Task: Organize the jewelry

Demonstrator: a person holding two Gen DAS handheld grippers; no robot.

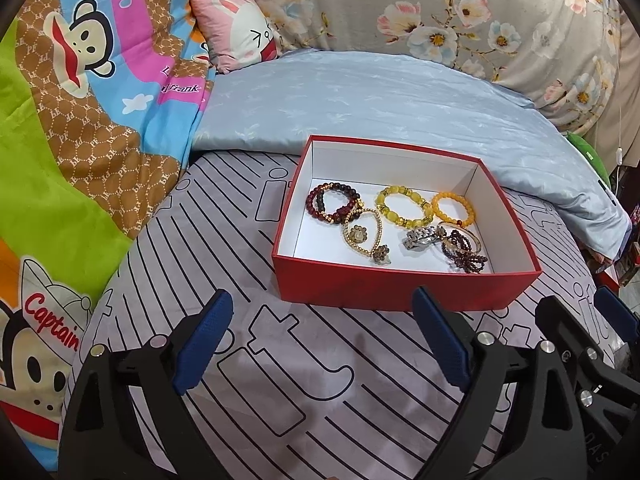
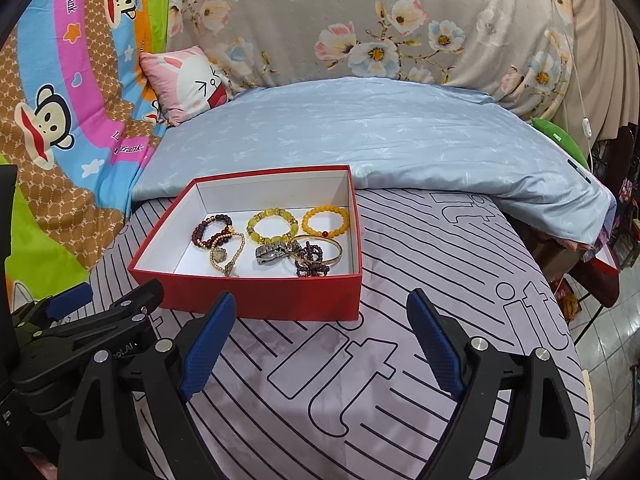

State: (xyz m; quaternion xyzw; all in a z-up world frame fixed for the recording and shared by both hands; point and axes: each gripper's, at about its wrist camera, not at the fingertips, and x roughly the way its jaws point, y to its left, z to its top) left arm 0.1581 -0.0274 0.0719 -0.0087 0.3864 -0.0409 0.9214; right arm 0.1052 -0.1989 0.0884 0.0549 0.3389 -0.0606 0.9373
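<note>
Red box of bracelets lies just beyond both grippers' spread, empty fingers, touching neither.

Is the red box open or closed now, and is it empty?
Open and not empty. The red box has no lid on it, its white inside shows, and bracelets such as the yellow bead bracelet lie on its floor.

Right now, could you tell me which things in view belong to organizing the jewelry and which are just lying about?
Part of the job:
- red box
- dark red bracelet
- yellow bracelet
- orange bracelet
- silver watch

Just lying about:
- pink cushion
- blue pillow
- cartoon blanket
</note>
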